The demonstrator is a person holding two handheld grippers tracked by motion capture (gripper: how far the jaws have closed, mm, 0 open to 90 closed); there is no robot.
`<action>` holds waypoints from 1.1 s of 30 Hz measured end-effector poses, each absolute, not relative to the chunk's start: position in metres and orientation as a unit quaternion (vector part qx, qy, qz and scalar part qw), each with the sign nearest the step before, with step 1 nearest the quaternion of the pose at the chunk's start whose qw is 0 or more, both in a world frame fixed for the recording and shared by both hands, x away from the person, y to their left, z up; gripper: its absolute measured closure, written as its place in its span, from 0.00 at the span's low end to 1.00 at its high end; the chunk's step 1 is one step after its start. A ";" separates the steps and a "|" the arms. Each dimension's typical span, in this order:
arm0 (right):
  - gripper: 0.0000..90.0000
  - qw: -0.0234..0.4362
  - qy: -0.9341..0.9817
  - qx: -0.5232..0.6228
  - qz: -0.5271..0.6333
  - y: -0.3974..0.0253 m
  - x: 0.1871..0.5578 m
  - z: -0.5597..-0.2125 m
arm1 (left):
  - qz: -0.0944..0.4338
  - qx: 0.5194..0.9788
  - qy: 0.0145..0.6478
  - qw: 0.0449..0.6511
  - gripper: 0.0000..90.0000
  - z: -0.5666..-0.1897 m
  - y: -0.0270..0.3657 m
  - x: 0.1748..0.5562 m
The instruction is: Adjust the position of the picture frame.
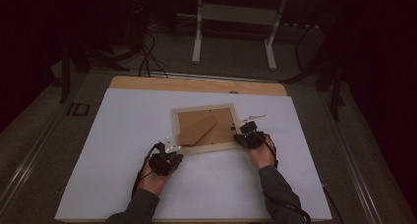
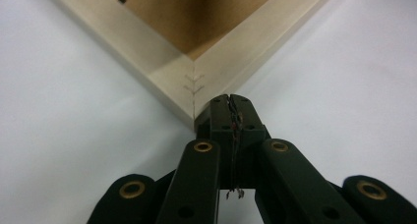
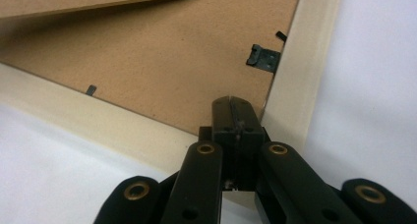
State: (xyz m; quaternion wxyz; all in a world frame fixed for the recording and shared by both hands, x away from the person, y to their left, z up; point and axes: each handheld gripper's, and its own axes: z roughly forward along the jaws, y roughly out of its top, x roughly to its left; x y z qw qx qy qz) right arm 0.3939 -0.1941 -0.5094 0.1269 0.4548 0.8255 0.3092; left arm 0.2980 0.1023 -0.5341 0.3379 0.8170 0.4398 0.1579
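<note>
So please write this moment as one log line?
left gripper: shut, at frame corner | right gripper: shut, over backing board near clip | frame: face down

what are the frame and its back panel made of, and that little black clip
The picture frame looks like pale unfinished wood: a mitred corner joint with stapled chevron marks shows. Its back panel looks like brown fibreboard or hardboard, matt and finely speckled. The small black clip on the frame's inner edge seems to be thin dark metal, though plastic cannot be ruled out.
</note>
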 end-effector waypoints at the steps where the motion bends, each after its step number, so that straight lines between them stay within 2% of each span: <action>1: 1.00 0.127 0.825 0.454 0.310 -0.194 0.393 -0.510 | 0.158 0.816 0.442 0.338 0.99 -0.534 0.103 0.298; 14: 1.00 0.125 0.822 0.453 0.321 -0.196 0.383 -0.511 | 0.181 0.795 0.467 0.342 0.99 -0.527 0.120 0.299; 24: 1.00 0.120 0.821 0.448 0.334 -0.197 0.376 -0.513 | 0.172 0.780 0.495 0.341 0.99 -0.530 0.134 0.307; 30: 1.00 0.176 0.785 0.479 0.351 -0.216 0.373 -0.511 | 0.163 0.778 0.501 0.342 0.99 -0.534 0.137 0.311; 33: 1.00 0.177 0.776 0.500 0.341 -0.228 0.375 -0.514 | 0.155 0.779 0.501 0.345 0.99 -0.535 0.136 0.312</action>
